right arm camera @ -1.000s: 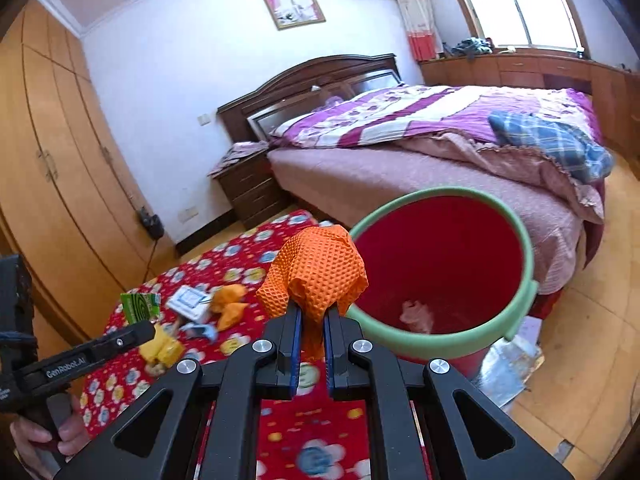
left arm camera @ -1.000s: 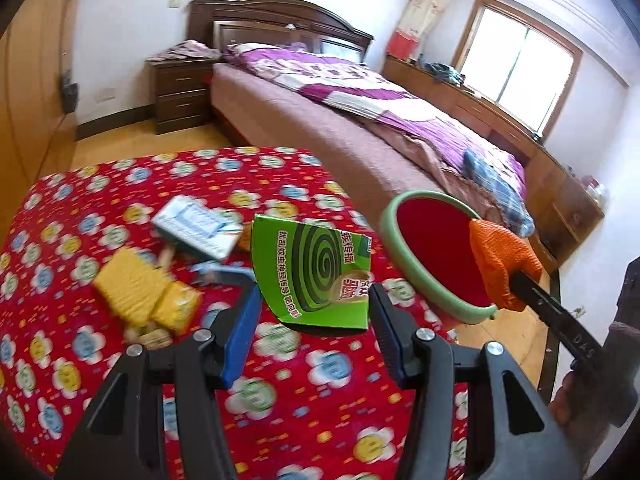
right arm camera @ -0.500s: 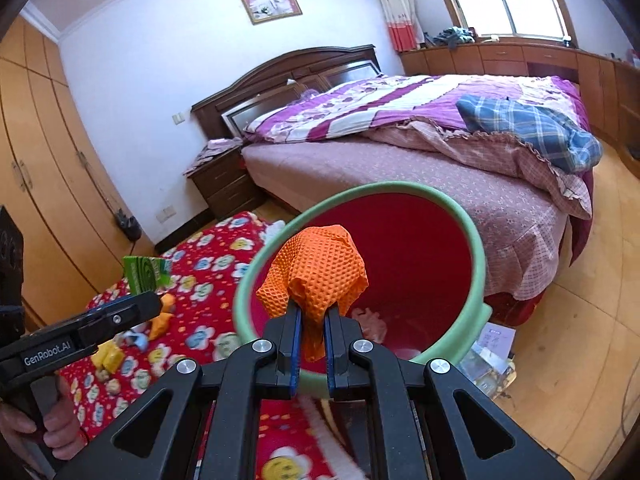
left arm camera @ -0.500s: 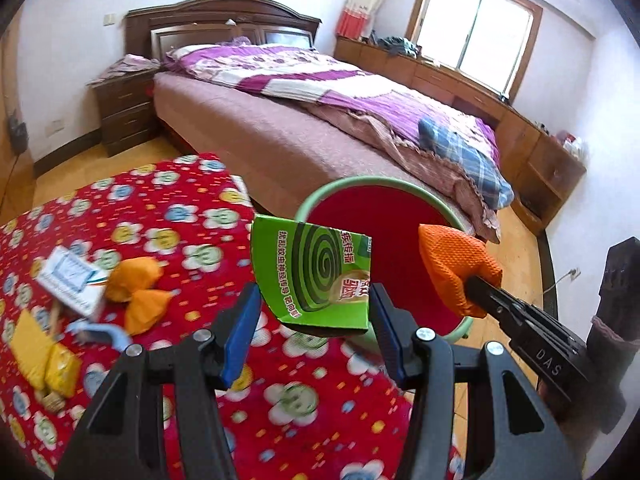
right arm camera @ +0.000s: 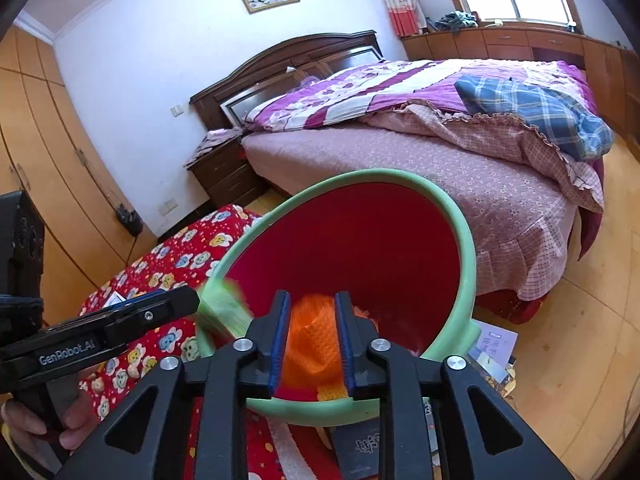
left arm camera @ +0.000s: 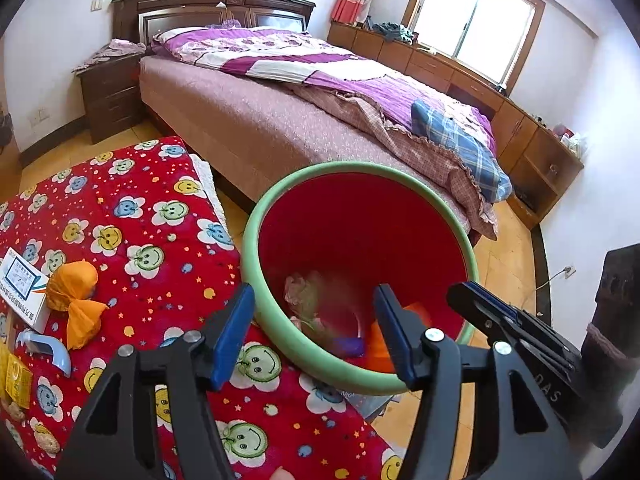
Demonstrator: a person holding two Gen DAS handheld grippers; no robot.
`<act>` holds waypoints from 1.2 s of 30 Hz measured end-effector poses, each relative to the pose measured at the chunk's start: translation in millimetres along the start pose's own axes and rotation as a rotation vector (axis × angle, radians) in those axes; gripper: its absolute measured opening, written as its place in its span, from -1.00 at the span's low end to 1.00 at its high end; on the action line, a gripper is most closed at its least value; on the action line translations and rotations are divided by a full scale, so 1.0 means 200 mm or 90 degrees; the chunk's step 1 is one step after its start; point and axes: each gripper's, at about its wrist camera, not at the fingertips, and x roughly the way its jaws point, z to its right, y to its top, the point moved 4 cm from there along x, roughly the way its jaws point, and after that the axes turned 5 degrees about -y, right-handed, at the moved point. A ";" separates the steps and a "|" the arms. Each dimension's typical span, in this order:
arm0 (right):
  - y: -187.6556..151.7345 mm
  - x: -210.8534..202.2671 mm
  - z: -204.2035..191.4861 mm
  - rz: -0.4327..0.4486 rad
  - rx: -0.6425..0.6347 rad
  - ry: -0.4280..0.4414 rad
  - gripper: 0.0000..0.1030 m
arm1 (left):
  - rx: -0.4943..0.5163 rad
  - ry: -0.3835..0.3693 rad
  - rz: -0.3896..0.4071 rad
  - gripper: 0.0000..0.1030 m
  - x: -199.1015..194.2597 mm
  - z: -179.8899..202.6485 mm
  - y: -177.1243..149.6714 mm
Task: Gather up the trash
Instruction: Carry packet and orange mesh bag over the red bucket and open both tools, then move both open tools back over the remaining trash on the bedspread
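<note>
Both grippers have been brought over the bin since the earlier frame, and the green box once held by the left gripper is gone from it; a green blur is seen at the bin's rim. Its fingers have just been opening and are spread with nothing between them. The right gripper's fingers have just been opening too; the orange cloth is seen between them, inside the bin, though contact cannot be told. More trash is left on the red table: an orange bundle and a white box.
</note>
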 end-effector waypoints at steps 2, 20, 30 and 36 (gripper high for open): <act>0.00 -0.02 0.00 0.005 0.004 -0.001 -0.45 | 0.000 -0.001 0.003 0.21 -0.01 -0.01 0.00; -0.07 -0.21 -0.24 0.032 0.017 0.010 -0.10 | -0.034 0.026 0.045 0.21 -0.38 -0.28 -0.09; -0.15 -0.22 -0.47 0.008 -0.004 0.025 -0.01 | -0.075 0.103 0.046 0.21 -0.59 -0.62 -0.19; -0.19 -0.18 -0.62 -0.017 -0.026 0.033 -0.01 | -0.094 0.156 0.049 0.21 -0.70 -0.85 -0.23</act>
